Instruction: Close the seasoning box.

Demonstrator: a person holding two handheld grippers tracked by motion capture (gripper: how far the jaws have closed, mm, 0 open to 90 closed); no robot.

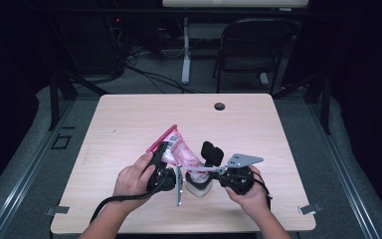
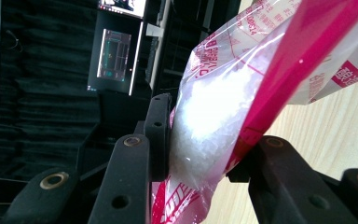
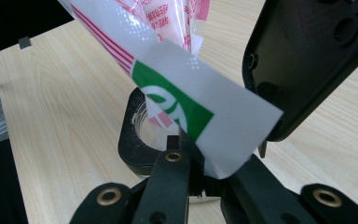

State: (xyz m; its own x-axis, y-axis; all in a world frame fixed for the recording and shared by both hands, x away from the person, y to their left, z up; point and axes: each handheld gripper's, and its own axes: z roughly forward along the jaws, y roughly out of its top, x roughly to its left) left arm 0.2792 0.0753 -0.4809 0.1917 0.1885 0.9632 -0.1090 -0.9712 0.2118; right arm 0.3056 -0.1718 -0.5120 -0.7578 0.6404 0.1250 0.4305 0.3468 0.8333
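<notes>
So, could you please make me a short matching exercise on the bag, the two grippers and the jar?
Things:
1. bag
2. left gripper
3. right gripper
4. jar

States:
A. pinches the bag's lower corner
B. clamps the bag's upper part, full of white grains
C. stands on the table under the bag's corner
D. slopes down from the left gripper to the right one

Pairs: 1-D, 2-B, 3-A, 4-C

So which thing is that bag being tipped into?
On the pale wooden table, look near the front edge between the two hands. Under the corner of the clear, red-printed plastic bag stands a small clear jar with a black lid flipped open.
</notes>
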